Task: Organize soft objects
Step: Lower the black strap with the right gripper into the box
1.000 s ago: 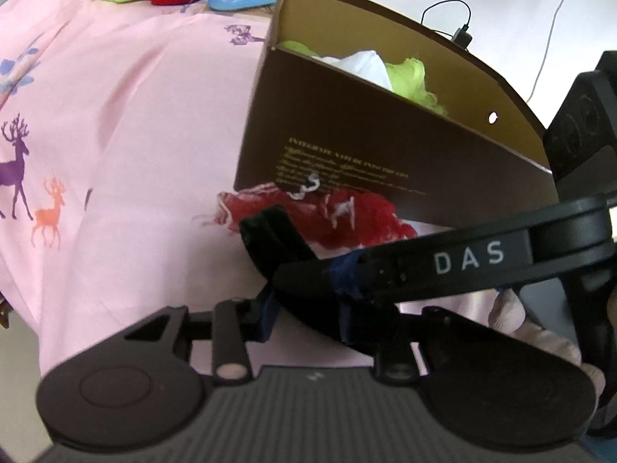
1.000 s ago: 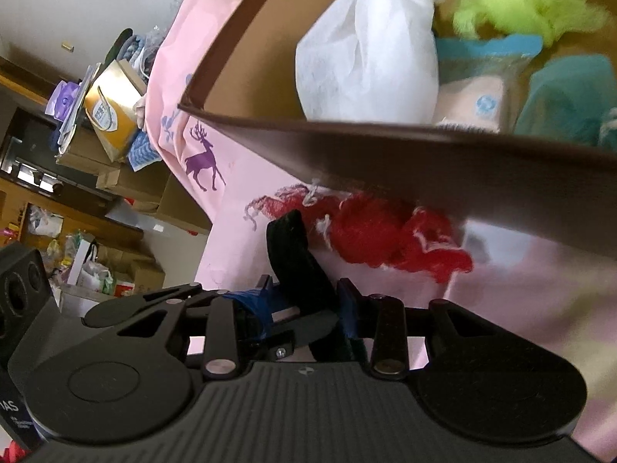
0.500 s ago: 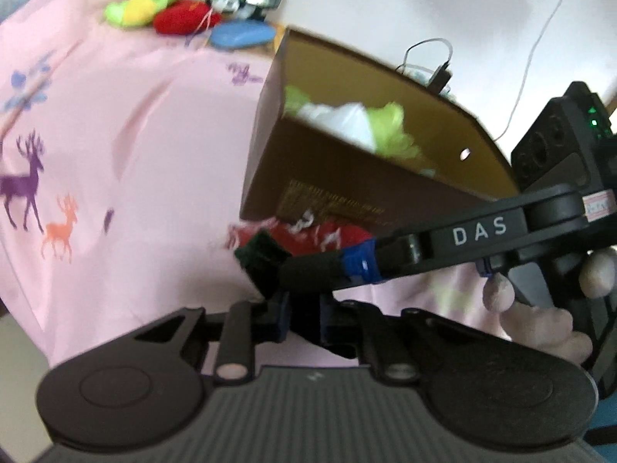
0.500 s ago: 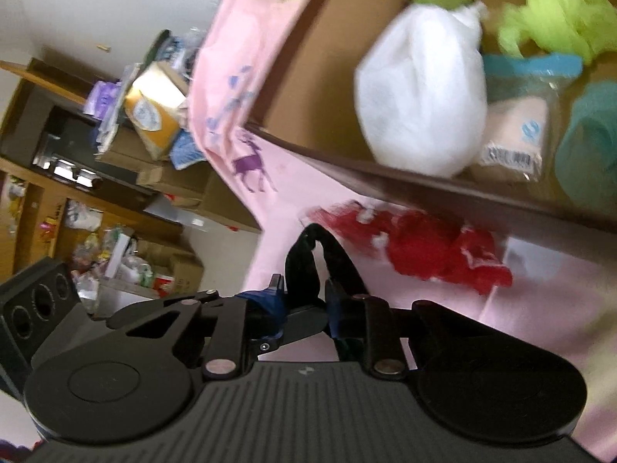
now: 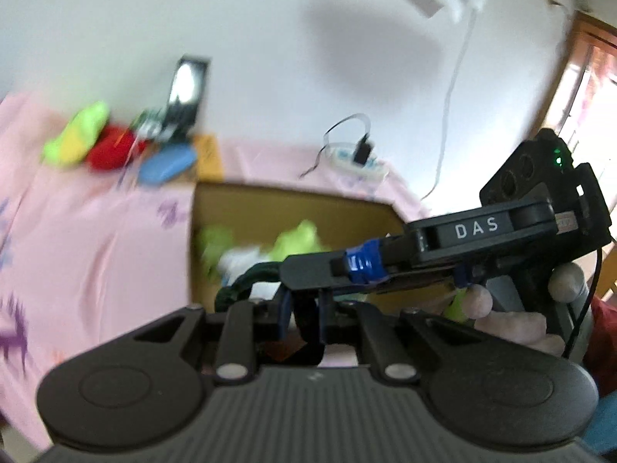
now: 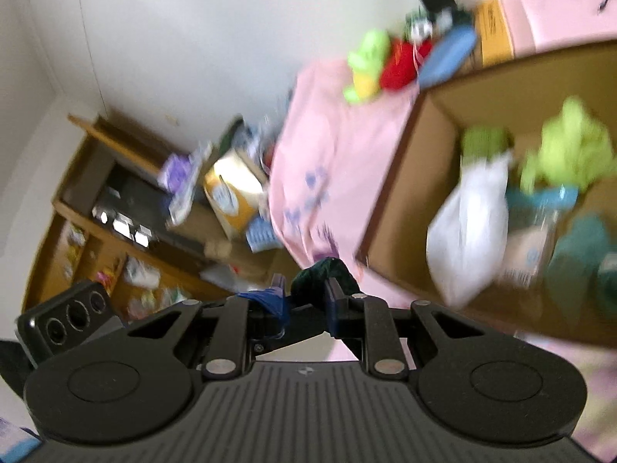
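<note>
Both grippers are shut on one dark green soft loop [image 5: 246, 283], like a fabric hair band. My left gripper [image 5: 304, 308] pinches it low in the left wrist view. My right gripper [image 6: 308, 293] pinches the same dark green band [image 6: 327, 270], and its body crosses the left wrist view from the right [image 5: 474, 227]. The band hangs in front of an open brown cardboard box [image 5: 246, 200] on the pink cloth [image 5: 96, 239]. The box [image 6: 405, 177] holds a white bag [image 6: 474, 231], lime green fluff [image 6: 570, 150] and a teal item [image 6: 578, 254].
Green-yellow, red and blue soft toys [image 5: 112, 142] lie at the far edge of the cloth by the white wall. A power strip with cable [image 5: 358, 158] sits behind the box. Cluttered wooden shelves [image 6: 127, 212] and a tissue box [image 6: 235, 193] stand beyond the cloth's edge.
Both grippers have risen and tilted up together with the dark band. The red mesh puff in front of the box has dropped out of sight, and the box interior now shows from above.
</note>
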